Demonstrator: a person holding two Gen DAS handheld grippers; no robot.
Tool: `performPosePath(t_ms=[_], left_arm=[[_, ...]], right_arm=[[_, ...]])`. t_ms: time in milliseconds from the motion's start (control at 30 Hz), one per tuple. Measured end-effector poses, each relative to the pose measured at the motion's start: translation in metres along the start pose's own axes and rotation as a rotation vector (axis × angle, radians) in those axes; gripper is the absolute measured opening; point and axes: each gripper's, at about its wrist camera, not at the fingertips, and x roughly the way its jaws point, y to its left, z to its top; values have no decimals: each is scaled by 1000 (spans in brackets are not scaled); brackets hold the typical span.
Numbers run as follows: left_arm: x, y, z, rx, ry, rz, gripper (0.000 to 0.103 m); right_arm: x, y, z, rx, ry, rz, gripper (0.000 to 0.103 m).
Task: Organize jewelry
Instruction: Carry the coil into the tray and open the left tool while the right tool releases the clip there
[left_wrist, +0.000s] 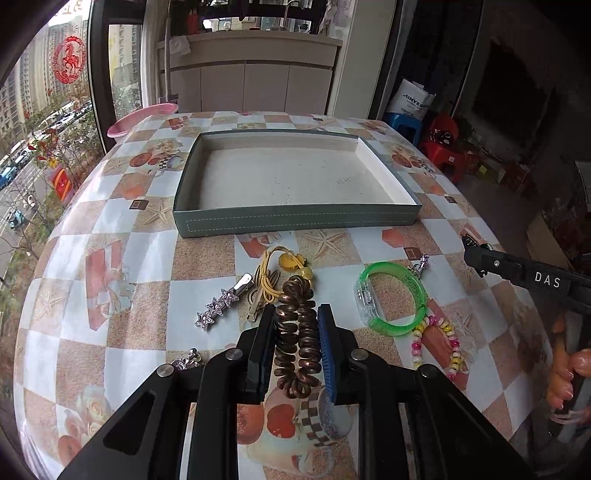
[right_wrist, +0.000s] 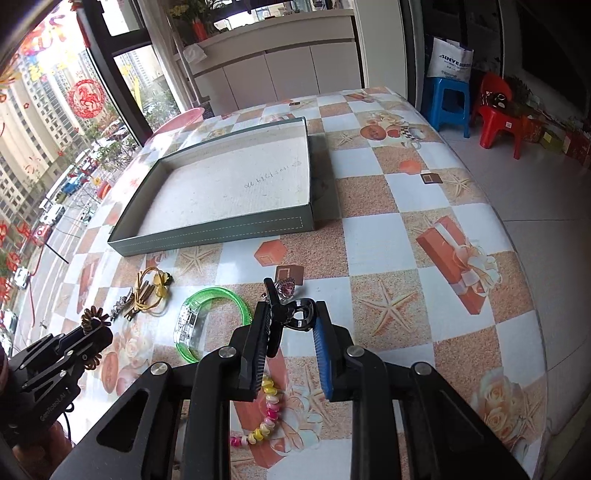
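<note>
My left gripper (left_wrist: 297, 314) is shut on a brown spiral hair tie (left_wrist: 297, 332), held just above the table; it also shows in the right wrist view (right_wrist: 90, 325). My right gripper (right_wrist: 291, 314) is shut on a black hair claw clip (right_wrist: 291, 317) with a pink jewel. An open grey-green box (left_wrist: 295, 219) with a white floor stands behind the jewelry, empty, also in the right wrist view (right_wrist: 221, 230). On the table lie a green bangle (left_wrist: 391, 295), a star hair clip (left_wrist: 219, 306), a yellow hair tie (left_wrist: 273, 277) and a colourful bead bracelet (left_wrist: 443, 343).
The table has a checked, patterned cloth (right_wrist: 406, 240) and rounded edges. A pink basin (left_wrist: 142, 118) sits at the far left edge. Blue stool (right_wrist: 448, 103) and red chair (right_wrist: 498, 114) stand on the floor at the right. A window runs along the left.
</note>
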Motion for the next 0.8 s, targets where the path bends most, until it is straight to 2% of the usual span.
performPosePath(t_ms=[200, 367, 567, 667, 800], left_arm=[[-12, 10, 62, -13, -46, -46, 35], [0, 15, 121, 31, -82, -7, 35], [62, 29, 167, -16, -33, 10, 35], [102, 37, 175, -33, 5, 37, 35], [147, 43, 175, -13, 52, 119, 35]], right_arm=[[-9, 16, 49, -31, -18, 58, 26], [2, 34, 100, -89, -35, 66, 26], [49, 49, 151, -103, 12, 74, 26], [81, 53, 166, -105, 30, 69, 26], [127, 52, 174, -89, 66, 58, 25]])
